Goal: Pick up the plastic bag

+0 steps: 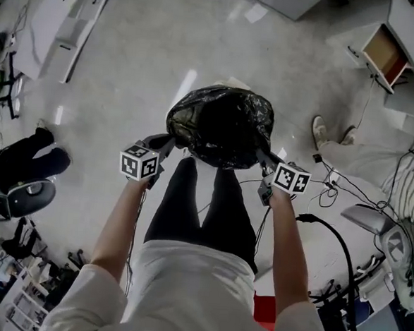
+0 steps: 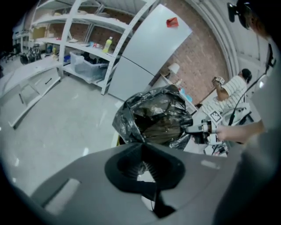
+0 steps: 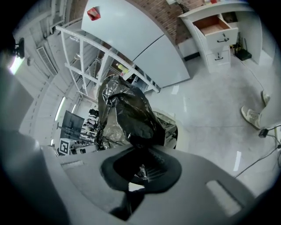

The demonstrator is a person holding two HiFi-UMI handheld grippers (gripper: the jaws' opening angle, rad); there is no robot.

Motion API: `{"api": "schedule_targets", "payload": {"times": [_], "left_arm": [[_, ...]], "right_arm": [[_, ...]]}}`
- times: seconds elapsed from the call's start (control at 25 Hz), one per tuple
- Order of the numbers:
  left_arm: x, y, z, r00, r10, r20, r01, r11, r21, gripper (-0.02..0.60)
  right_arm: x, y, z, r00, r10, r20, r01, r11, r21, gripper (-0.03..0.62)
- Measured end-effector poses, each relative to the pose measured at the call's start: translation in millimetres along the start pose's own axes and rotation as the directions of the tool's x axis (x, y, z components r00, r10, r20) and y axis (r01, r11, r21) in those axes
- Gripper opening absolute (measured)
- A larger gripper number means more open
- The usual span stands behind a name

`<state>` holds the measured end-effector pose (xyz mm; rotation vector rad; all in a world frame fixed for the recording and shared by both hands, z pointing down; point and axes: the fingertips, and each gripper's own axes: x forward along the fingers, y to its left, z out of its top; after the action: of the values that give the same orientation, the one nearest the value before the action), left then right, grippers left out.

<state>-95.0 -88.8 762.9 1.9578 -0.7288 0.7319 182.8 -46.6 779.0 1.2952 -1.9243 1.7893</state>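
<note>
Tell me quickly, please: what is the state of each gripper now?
Left gripper: closed on the edge of the black bag.
Right gripper: closed on the opposite edge of the same bag.

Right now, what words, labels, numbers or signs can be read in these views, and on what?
No readable text in any view.
Marker cubes: black-and-white square patterns, no letters.
Red tag on the grey panel: too small to read.

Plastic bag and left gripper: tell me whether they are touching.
Touching. The left gripper view shows the left gripper shut on a fold of the plastic bag, black film pinched between its jaws.
</note>
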Motion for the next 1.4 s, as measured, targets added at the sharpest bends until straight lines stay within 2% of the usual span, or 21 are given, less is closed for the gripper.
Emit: {"api": "schedule_targets", "payload": {"times": [0.48, 0.68, 0.96, 1.24, 1.4], "left_arm": [[-97, -108, 26, 0.995, 0.027, 0.094, -0.035, 0.996, 0.080, 0.006], [-139, -145, 28, 0.986, 0.037, 0.163, -0.050, 0.996, 0.077, 0.006], [-192, -185, 24, 0.958, 0.028, 0.286, -0.045, 0.998, 0.053, 0.006], [-270, -210, 40, 0.909, 0.016, 0.416, -0.080, 0.988, 0.136, 0.006], [-315, -218, 58, 0.889, -0.013, 0.457, -0.084, 0.978, 0.192, 0.006]], "right_arm": [[-96, 88, 0, 0.995, 0.088, -0.051, -0.095, 0.983, -0.155, 0.003], [-134, 124, 0, 0.987, 0.145, -0.063, -0.156, 0.962, -0.224, 0.003], [-171, 168, 0, 0.973, 0.230, -0.027, -0.229, 0.938, -0.260, 0.003], [-213, 248, -1, 0.947, 0.305, 0.103, -0.254, 0.904, -0.345, 0.003], [-233, 292, 1, 0.929, 0.327, 0.175, -0.243, 0.893, -0.379, 0.003]]}}
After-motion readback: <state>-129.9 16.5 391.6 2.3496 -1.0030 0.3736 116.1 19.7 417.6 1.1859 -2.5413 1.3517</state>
